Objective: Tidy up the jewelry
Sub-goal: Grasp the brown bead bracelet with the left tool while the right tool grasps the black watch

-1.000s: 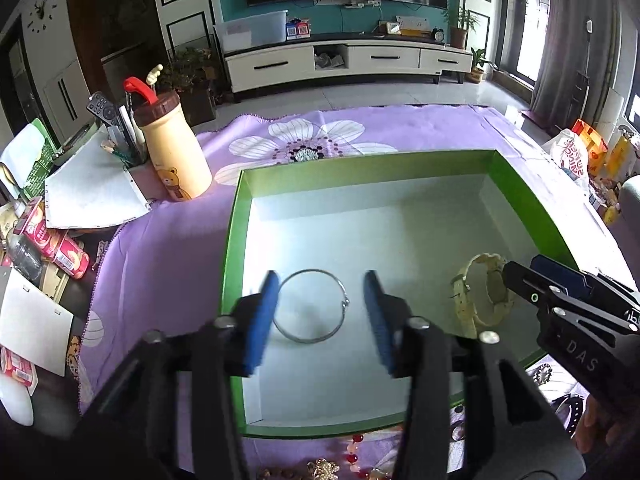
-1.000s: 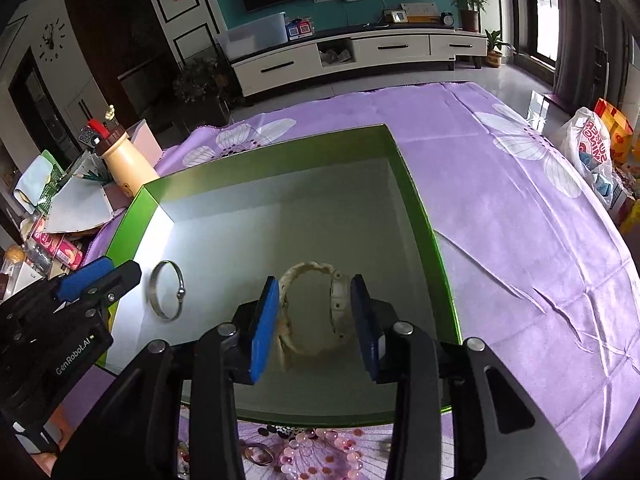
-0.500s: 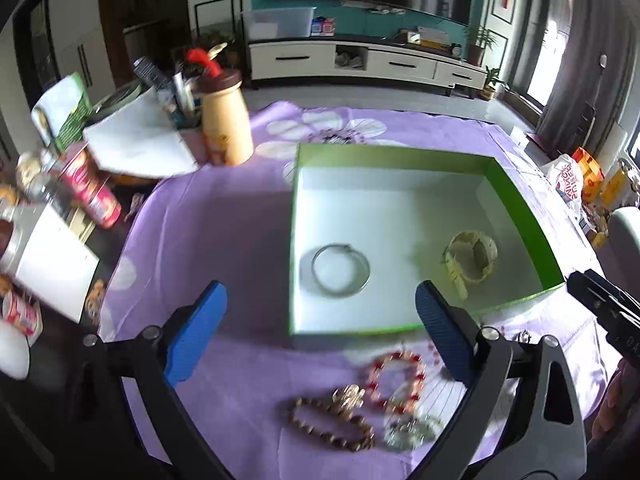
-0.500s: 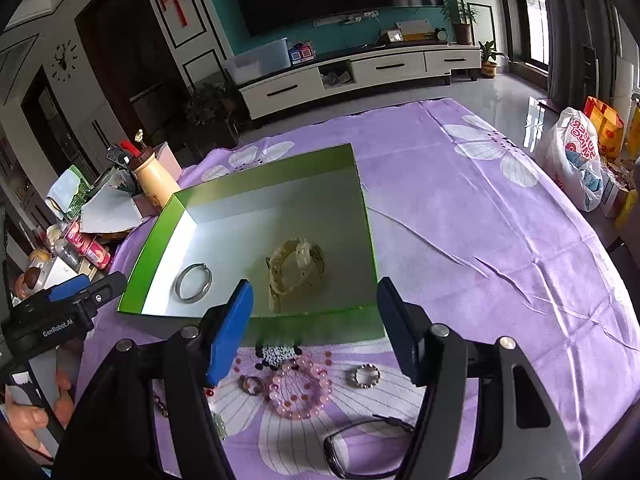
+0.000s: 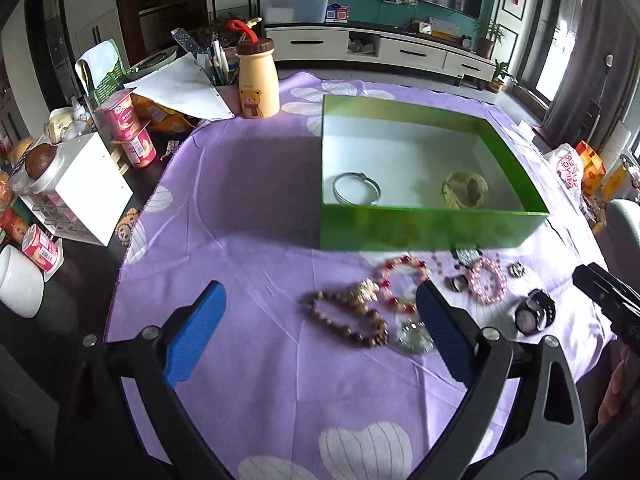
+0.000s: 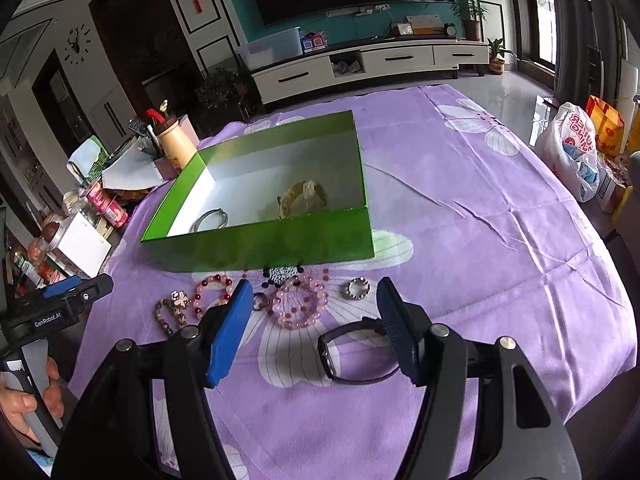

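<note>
Lying inside the green box point(image 5: 424, 228), in the centre right of the left wrist view, are a silver bangle point(image 5: 357, 189) toward its left wall and a cream watch point(image 5: 466, 189) toward its right, the two well apart on the white floor. Below the box's near wall, loose pieces spread across the purple flowered cloth point(image 5: 248, 208): a brown bead bracelet point(image 5: 348, 318), a red bead bracelet point(image 5: 400, 286) touching it, a clear glassy piece point(image 5: 414, 338) just below, a pink bead bracelet point(image 5: 486, 280), a small ring point(image 5: 516, 270) and a black watch point(image 5: 536, 314) at the right. The left gripper point(image 5: 316, 334) hangs above this row with its blue pads point(image 5: 196, 334) spread wide and nothing between them, the jaws having just been opening. In the right wrist view the right gripper point(image 6: 312, 326) stands partly apart and empty, its jaws also lately opening, over the pink bracelet and the black watch at lower centre. A person's hand point(image 6: 28, 400) grips the left tool's handle at the lower left. At the upper left of the left view stand a bear-print bottle point(image 5: 256, 80), yoghurt cups point(image 5: 128, 128) and papers point(image 5: 184, 88).
</note>
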A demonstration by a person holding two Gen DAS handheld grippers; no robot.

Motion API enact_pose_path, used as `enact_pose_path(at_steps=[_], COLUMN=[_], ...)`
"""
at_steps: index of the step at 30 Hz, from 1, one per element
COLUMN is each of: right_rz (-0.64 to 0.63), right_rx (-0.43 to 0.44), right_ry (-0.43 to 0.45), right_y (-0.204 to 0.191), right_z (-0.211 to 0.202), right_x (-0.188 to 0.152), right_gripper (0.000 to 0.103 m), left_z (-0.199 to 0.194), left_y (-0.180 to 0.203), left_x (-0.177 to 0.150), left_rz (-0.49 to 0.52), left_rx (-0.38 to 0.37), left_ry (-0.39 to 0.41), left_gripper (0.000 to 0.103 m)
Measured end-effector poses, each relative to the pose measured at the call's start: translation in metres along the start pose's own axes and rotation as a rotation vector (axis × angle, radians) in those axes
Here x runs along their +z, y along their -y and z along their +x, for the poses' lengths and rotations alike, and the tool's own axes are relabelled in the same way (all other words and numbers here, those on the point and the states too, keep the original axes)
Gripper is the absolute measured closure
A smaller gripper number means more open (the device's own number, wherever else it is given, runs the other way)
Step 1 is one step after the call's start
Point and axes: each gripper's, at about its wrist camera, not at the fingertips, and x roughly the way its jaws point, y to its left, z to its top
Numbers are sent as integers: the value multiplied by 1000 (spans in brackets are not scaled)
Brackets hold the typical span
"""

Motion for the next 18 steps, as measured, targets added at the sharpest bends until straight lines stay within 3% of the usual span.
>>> enact_pose_path(at_steps=[18], right_rz=[-75], right_rx=[34], right_ry=[-24], right_y=[-28], right_z=[-11], right_x=[-23], right_gripper=[38], left_z=[-39], left_y=[40], left_x=[-19], left_rz=[121], left_rx=[13], left_ry=[86], left_gripper=[6])
